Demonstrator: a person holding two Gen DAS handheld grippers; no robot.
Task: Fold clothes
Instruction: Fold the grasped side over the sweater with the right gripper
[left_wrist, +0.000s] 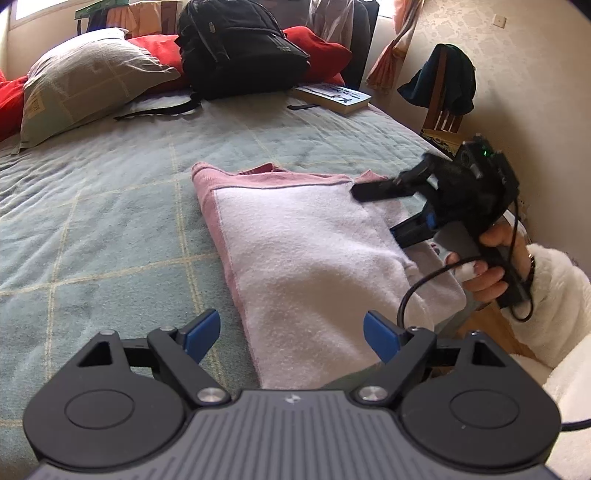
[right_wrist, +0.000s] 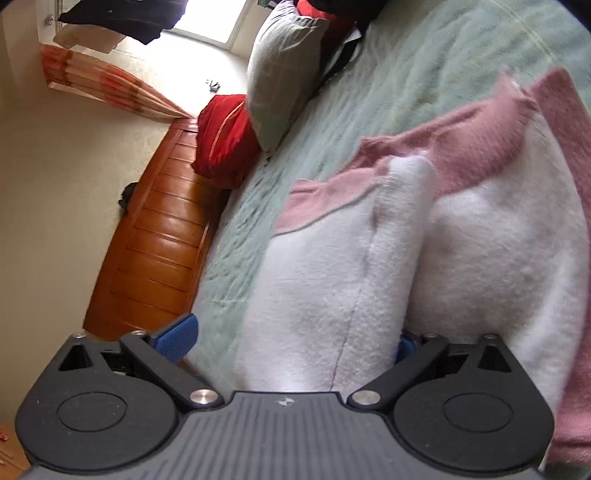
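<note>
The fluffy white-and-pink fleece garment (left_wrist: 314, 258) lies at mid-frame in the left wrist view on the pale green quilted bed (left_wrist: 110, 206), already doubled into a long panel with a pink band along its upper and left edges. At the right of that frame the right claw (left_wrist: 376, 212) stands wide, its fingers straddling a raised fold of the white pile; in its own view the fold fills the lower centre (right_wrist: 332, 295). The left claw (left_wrist: 291, 332) is spread wide and empty over the near end, at the bottom of the frame. I judge a fold in progress: next the right claw should close on that edge. A black backpack (left_wrist: 240, 48) sits top centre.
</note>
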